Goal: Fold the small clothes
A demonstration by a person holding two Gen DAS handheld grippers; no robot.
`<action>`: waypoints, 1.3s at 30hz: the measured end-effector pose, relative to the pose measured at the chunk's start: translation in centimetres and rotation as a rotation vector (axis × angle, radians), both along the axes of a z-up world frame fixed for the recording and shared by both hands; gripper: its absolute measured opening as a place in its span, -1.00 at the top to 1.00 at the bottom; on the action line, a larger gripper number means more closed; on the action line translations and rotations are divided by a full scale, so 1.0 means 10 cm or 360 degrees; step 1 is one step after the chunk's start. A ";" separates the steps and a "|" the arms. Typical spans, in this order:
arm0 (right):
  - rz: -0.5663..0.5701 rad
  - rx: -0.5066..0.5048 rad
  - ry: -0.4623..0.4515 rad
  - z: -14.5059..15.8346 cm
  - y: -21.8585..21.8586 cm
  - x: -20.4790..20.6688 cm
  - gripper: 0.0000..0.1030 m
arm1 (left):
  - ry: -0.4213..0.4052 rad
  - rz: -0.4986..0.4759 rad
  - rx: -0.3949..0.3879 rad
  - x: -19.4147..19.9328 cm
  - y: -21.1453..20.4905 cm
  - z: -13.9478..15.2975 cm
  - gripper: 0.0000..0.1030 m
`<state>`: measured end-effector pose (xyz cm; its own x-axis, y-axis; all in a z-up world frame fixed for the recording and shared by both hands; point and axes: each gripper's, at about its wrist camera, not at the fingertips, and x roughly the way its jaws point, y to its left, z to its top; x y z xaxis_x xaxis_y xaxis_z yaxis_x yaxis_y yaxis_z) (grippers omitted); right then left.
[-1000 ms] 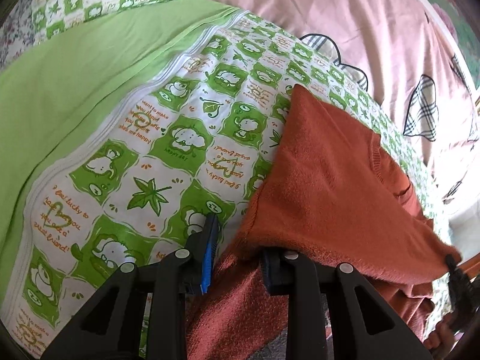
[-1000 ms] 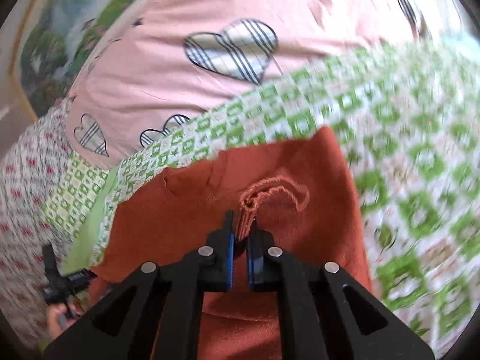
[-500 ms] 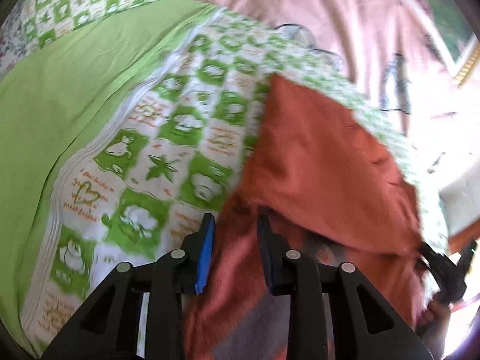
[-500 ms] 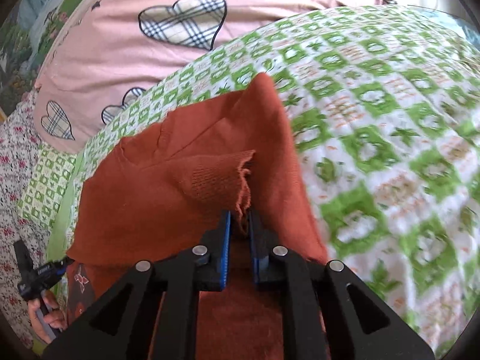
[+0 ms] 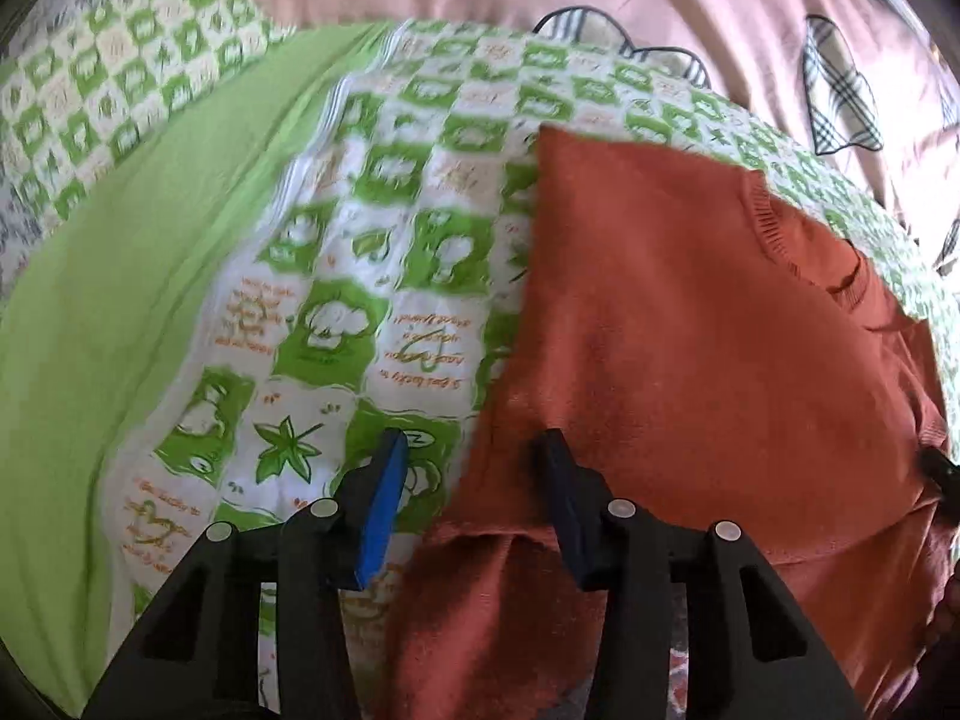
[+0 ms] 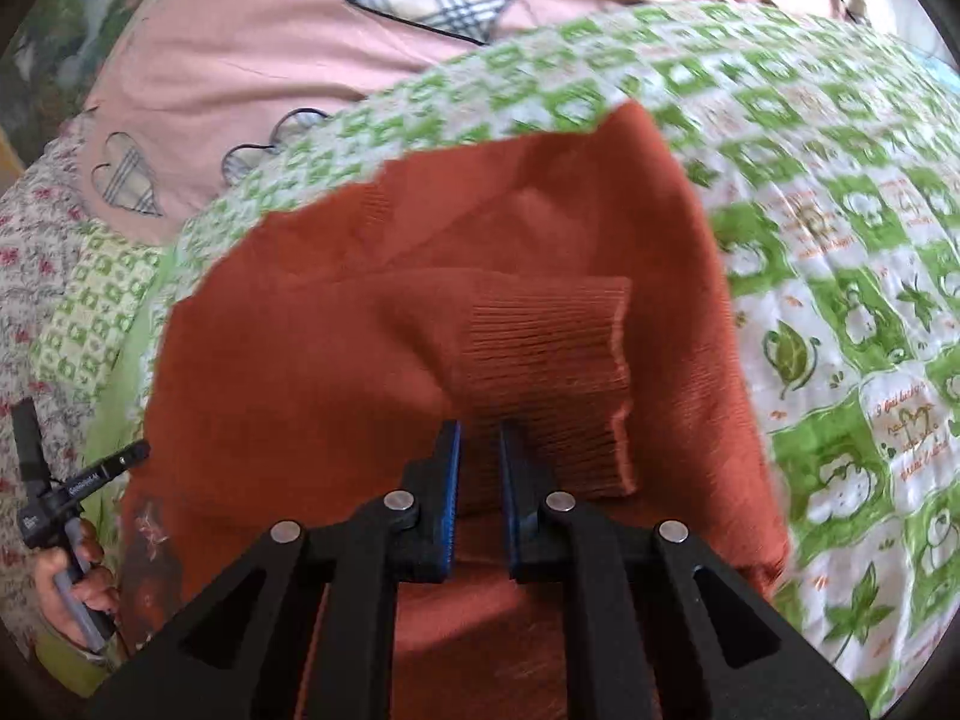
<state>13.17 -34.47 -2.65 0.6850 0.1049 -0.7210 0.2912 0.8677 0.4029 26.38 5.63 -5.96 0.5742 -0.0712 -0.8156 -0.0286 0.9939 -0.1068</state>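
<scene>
A small rust-orange knit sweater [image 5: 690,324] lies on a green-and-white patterned quilt [image 5: 360,276]. In the left wrist view my left gripper [image 5: 471,444] is open and empty over the sweater's left edge, one finger above the quilt, one above the knit. In the right wrist view the sweater [image 6: 372,372] has a sleeve folded across its body, ribbed cuff [image 6: 558,372] lying flat just ahead of my right gripper [image 6: 480,438]. The right jaws stand slightly apart with nothing between them.
A pink cover with plaid hearts [image 6: 288,30] lies beyond the quilt. A plain green strip [image 5: 120,276] borders the quilt at left. A floral sheet [image 6: 36,276] lies at far left. The hand holding the left gripper [image 6: 72,540] shows at lower left.
My left gripper opened wider and let go of the sweater's edge. My right gripper released the cuff, which now lies flat on the sweater's body; its jaws parted a little.
</scene>
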 end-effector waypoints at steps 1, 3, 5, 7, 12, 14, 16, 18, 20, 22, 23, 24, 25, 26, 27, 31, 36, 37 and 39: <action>-0.0022 -0.0009 0.0001 0.03 -0.01 -0.02 0.75 | -0.0004 0.0006 -0.0025 -0.03 0.05 0.02 0.09; -0.0051 -0.0045 -0.0035 0.16 0.00 -0.15 0.72 | -0.0005 -0.0003 -0.0037 -0.12 0.10 0.08 0.08; -0.0044 -0.0025 -0.0079 0.26 -0.01 -0.32 0.56 | -0.0011 -0.0028 -0.0056 -0.26 0.15 0.12 0.09; -0.0028 -0.0044 -0.0106 0.35 0.01 -0.49 0.31 | -0.0016 -0.0071 -0.0068 -0.47 0.20 0.19 0.11; 0.0022 -0.0098 -0.0106 0.47 0.10 -0.99 0.28 | -0.0041 -0.0174 -0.0042 -1.03 0.22 0.31 0.06; 0.0039 -0.0121 -0.0088 0.49 0.14 -1.18 0.28 | -0.0032 -0.0206 -0.0020 -1.27 0.24 0.31 0.03; 0.0052 -0.0122 -0.0083 0.48 0.17 -1.35 0.26 | -0.0014 -0.0226 -0.0021 -1.47 0.27 0.29 0.01; 0.0061 -0.0105 -0.0071 0.45 0.21 -1.53 0.18 | 0.0006 -0.0242 -0.0026 -1.66 0.29 0.25 0.01; 0.0060 -0.0069 -0.0062 0.40 0.24 -1.71 0.14 | 0.0021 -0.0275 -0.0047 -1.87 0.30 0.21 0.00; 0.0056 -0.0050 -0.0056 0.37 0.28 -1.87 0.14 | 0.0040 -0.0311 -0.0076 -2.08 0.31 0.14 -0.01; 0.0054 -0.0037 -0.0057 0.35 0.29 -1.93 0.14 | 0.0050 -0.0324 -0.0083 -2.15 0.30 0.11 -0.01; 0.0056 -0.0002 -0.0061 0.32 0.29 -2.02 0.14 | 0.0061 -0.0336 -0.0086 -2.23 0.32 0.07 -0.01; 0.0058 0.0015 -0.0061 0.31 0.30 -2.08 0.14 | 0.0075 -0.0342 -0.0084 -2.31 0.31 0.03 -0.01; 0.0064 0.0026 -0.0056 0.30 0.30 -2.14 0.14 | 0.0081 -0.0344 -0.0086 -2.36 0.33 0.01 -0.01; 0.0071 0.0025 -0.0050 0.29 0.30 -2.21 0.14 | 0.0085 -0.0343 -0.0091 -2.41 0.35 -0.01 -0.01; 0.0107 0.0002 -0.0033 0.28 0.28 -2.45 0.13 | 0.0087 -0.0353 -0.0145 -2.63 0.44 -0.04 -0.04; 0.0121 0.0053 0.0007 0.17 0.22 -2.68 0.11 | 0.0108 -0.0368 -0.0179 -2.78 0.46 -0.10 -0.04; 0.0124 0.0067 0.0021 0.13 0.22 -2.71 0.11 | 0.0116 -0.0378 -0.0197 -2.81 0.47 -0.11 -0.04; 0.0150 0.0096 0.0053 0.06 0.24 -2.76 0.11 | 0.0137 -0.0400 -0.0231 -2.87 0.48 -0.13 -0.04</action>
<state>-14.42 -32.10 -2.09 0.6456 0.2117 -0.7338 0.2235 0.8664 0.4466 -2.30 10.38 -7.27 0.4530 -0.3215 -0.8315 0.2011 0.9455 -0.2560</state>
